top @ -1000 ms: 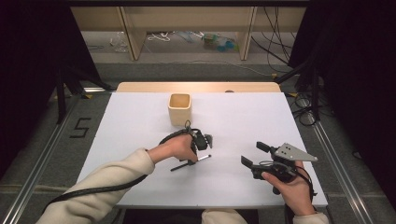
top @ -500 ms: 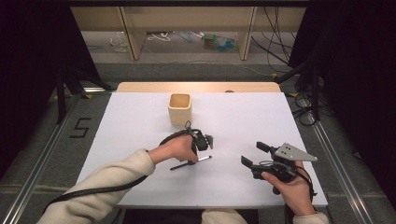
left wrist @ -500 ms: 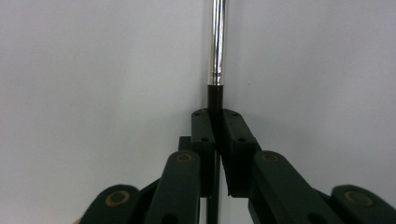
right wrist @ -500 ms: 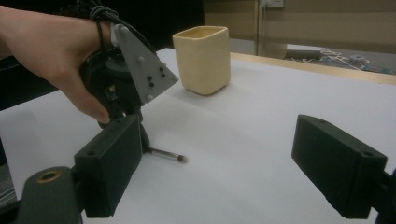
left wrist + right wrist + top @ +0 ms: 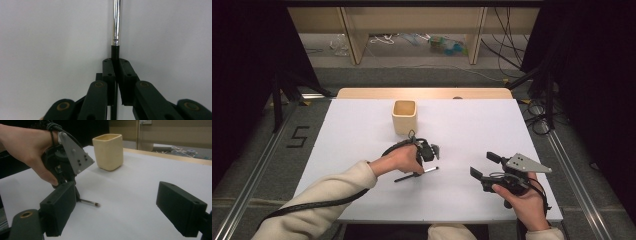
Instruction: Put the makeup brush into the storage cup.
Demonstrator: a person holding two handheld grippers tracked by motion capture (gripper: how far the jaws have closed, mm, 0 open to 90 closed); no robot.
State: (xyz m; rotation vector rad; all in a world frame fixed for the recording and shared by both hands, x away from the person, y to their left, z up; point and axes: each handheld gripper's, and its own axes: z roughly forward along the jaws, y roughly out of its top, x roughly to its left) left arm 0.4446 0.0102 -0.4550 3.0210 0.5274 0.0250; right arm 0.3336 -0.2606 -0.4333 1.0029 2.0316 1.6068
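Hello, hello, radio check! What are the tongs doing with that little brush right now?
Left tongs shut on brush, flat on table. Right tongs open, empty. Cup beyond, path clear.

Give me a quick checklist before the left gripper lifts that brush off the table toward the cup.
1. Left gripper shut on the brush: ok, jaws clamp its black handle.
2. Brush lifted off the table: not ok, it lies flat on it.
3. Cup upright, mouth open: ok.
4. Table between brush and cup free of other things: ok.
5. Right gripper out of the way: ok, off to the side, jaws open.
6. Cup's inside has room: cannot tell.
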